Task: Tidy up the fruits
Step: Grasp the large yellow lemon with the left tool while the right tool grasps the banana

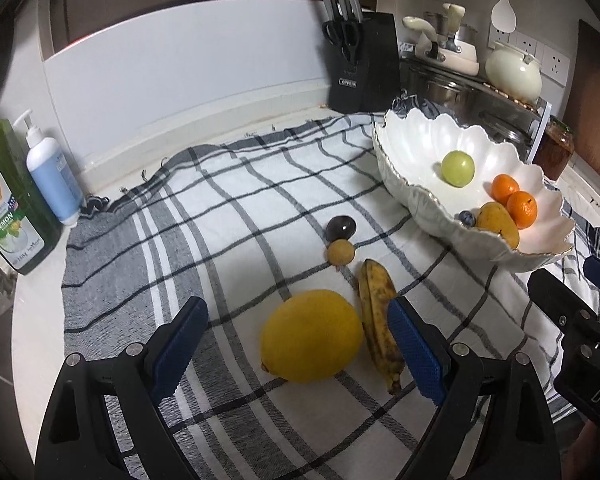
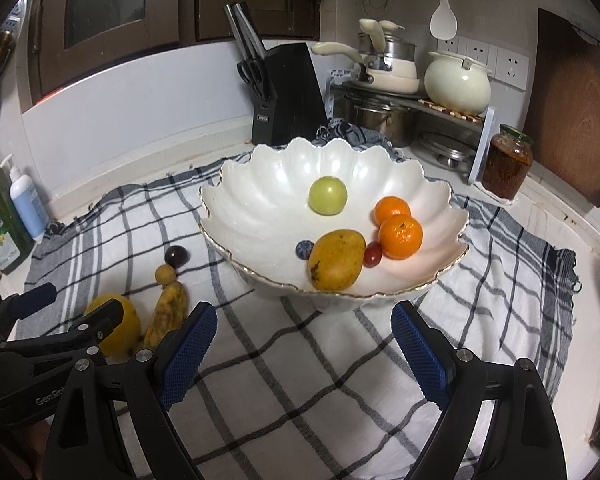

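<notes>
Left wrist: left claw wide apart w/ lemon between.

left wrist view faces lemon closely, right faces bowl, both share checked cloth

Black knife block, cream pot, jar, soap dispenser along the wall.

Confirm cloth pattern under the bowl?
White cloth with dark grey check lines; clearest in the right wrist view.
</notes>
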{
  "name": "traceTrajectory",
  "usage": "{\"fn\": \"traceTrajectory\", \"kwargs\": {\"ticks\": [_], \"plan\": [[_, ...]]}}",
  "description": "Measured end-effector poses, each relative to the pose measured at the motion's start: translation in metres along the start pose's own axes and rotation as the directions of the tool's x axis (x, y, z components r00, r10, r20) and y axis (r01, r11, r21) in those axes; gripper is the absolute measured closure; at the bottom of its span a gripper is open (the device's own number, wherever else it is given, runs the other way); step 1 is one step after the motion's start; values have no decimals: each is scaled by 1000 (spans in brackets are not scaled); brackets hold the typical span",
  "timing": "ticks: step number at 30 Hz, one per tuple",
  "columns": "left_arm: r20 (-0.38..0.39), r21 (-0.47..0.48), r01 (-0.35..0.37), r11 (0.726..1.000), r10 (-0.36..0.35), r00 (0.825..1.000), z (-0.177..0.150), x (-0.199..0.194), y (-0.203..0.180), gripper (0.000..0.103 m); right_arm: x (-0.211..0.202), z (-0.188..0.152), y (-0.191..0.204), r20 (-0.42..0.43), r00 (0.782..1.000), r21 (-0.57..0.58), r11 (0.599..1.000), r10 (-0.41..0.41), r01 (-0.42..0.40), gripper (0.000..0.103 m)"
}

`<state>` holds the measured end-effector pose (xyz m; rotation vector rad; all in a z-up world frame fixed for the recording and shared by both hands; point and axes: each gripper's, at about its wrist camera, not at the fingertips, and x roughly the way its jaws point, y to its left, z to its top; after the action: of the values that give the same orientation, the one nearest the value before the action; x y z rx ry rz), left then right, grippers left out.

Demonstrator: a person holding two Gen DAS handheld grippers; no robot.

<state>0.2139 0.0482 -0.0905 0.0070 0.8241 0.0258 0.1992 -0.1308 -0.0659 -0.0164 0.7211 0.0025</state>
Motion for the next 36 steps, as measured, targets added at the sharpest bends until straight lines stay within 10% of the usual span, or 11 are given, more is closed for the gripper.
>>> {"fn": "traceTrajectory", "kwargs": {"ticks": [36], "plan": [[-80,-28,63,998,-65,995,-22,29,3,43,18,-9,5,-43,999,-6,1000,-4,3,13]]}}
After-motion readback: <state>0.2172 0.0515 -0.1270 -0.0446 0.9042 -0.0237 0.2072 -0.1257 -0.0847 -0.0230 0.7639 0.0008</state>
